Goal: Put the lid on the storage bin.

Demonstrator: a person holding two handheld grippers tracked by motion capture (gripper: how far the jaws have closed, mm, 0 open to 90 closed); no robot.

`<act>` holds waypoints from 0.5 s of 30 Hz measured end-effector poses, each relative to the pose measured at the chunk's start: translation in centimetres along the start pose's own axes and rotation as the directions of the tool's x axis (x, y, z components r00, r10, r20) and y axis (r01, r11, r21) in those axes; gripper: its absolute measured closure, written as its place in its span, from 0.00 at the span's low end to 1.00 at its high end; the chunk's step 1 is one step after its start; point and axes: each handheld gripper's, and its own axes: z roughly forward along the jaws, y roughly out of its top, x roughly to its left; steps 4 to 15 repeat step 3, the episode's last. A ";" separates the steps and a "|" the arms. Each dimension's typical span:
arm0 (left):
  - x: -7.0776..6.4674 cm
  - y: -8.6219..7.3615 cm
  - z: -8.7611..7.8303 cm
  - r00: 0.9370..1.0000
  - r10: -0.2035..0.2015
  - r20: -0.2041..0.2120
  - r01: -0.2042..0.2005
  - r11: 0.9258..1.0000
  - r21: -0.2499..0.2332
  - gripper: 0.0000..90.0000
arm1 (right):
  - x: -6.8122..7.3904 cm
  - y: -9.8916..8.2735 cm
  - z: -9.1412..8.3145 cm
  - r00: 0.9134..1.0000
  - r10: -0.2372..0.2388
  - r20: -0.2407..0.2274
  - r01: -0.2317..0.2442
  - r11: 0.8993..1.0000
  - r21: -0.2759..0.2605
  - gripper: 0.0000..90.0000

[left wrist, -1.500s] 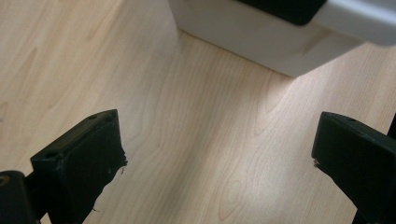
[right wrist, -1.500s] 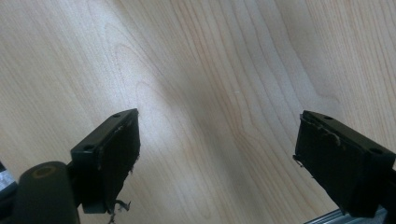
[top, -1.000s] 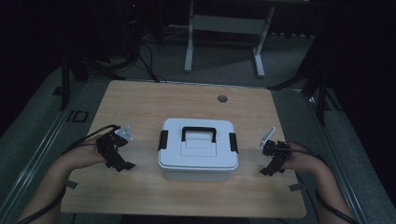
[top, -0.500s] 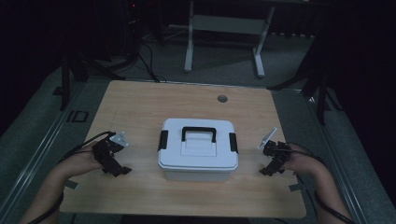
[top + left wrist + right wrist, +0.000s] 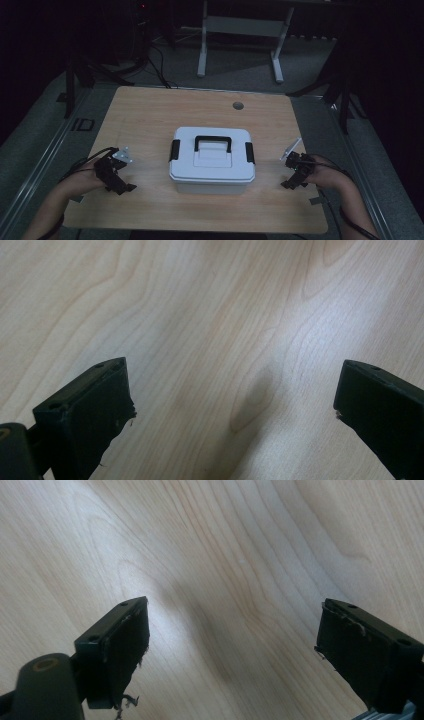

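Hands low on the table (image 5: 150, 110), left gripper (image 5: 116, 176) and right gripper (image 5: 296, 172) flanking the white box (image 5: 212, 162), jaws spread wide, holding nothing.

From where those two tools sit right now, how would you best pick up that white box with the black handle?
Grip the black handle on the lid of the white box, coming straight down from above. It lies flat across the lid's middle, a narrow bar that open jaws could probably close across. The box body looks too wide for one tool. Both the left tool and right tool sit open beside it.
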 end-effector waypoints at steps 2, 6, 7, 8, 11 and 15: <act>0.0 -0.2 0.0 1.000 -0.001 -0.004 0.001 1.000 0.003 0.02 | 0.0 -0.2 0.2 1.000 0.004 0.001 -0.004 1.000 0.006 0.15; 0.1 -0.3 0.0 1.000 -0.008 -0.012 0.008 1.000 0.006 0.02 | -0.1 -0.3 0.2 1.000 0.002 0.002 -0.002 1.000 0.010 0.15; 0.1 -0.3 0.0 1.000 -0.008 -0.012 0.008 1.000 0.006 0.02 | -0.1 -0.3 0.2 1.000 0.002 0.002 -0.002 1.000 0.010 0.15; 0.1 -0.3 0.0 1.000 -0.008 -0.012 0.008 1.000 0.006 0.02 | -0.1 -0.3 0.2 1.000 0.002 0.002 -0.002 1.000 0.010 0.15; 0.1 -0.3 0.0 1.000 -0.008 -0.012 0.008 1.000 0.006 0.02 | -0.1 -0.3 0.2 1.000 0.002 0.002 -0.002 1.000 0.010 0.15; 0.1 -0.3 0.0 1.000 -0.008 -0.012 0.008 1.000 0.006 0.02 | -0.1 -0.3 0.2 1.000 0.002 0.002 -0.002 1.000 0.010 0.15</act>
